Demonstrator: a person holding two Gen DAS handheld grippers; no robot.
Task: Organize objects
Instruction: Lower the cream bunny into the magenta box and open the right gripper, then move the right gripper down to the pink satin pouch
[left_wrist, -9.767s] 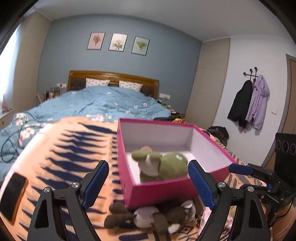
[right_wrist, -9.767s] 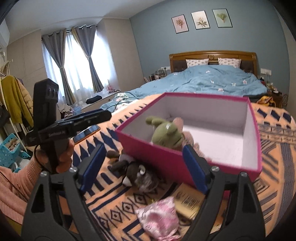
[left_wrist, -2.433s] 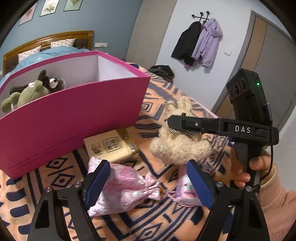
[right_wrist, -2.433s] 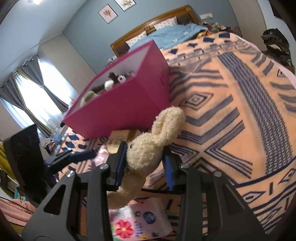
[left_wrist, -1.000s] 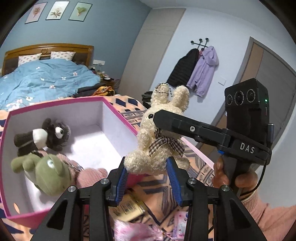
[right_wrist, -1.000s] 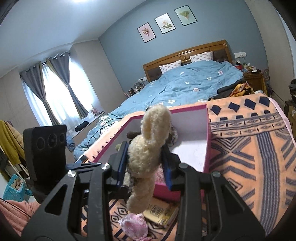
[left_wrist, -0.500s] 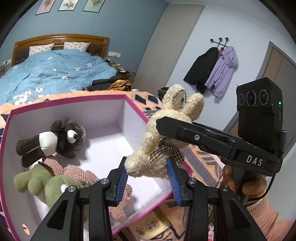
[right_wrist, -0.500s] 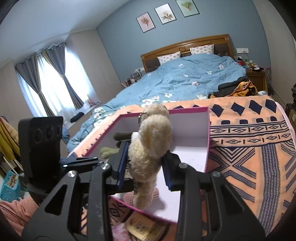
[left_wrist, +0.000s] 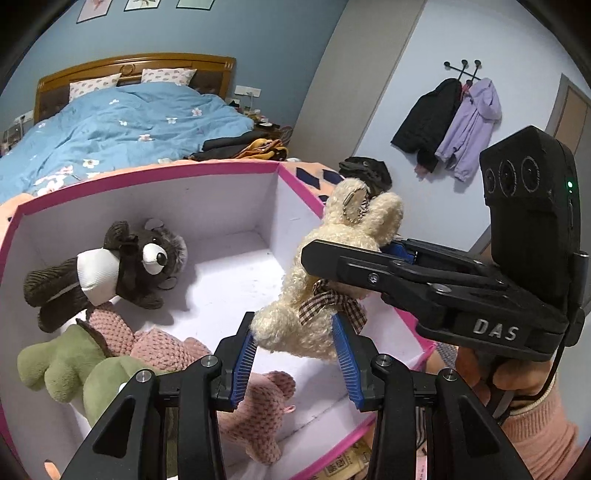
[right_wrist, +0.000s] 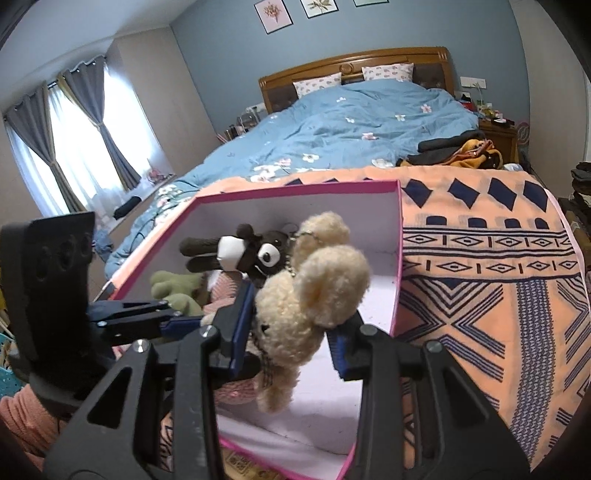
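Here, cream plush bunny (left_wrist: 325, 273) hangs above open pink box (left_wrist: 155, 175). Left gripper (left_wrist: 295, 354) narrowly clamps bunny's lower body. Right gripper (right_wrist: 291, 332) jaws opening around bunny's head, pads barely touching.

Both grippers are black with blue ribbed pads (left_wrist: 242, 363) and silver screws (left_wrist: 206, 362). The right gripper (left_wrist: 384, 254) says "DAS". Sleeves (left_wrist: 535, 439) are pink knit.

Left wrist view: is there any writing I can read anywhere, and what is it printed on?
"DAS": white letters on the black body of the right gripper.
Yellowish packet beside the pink box: dark print, too small and cut off to read.
Nothing else legible.
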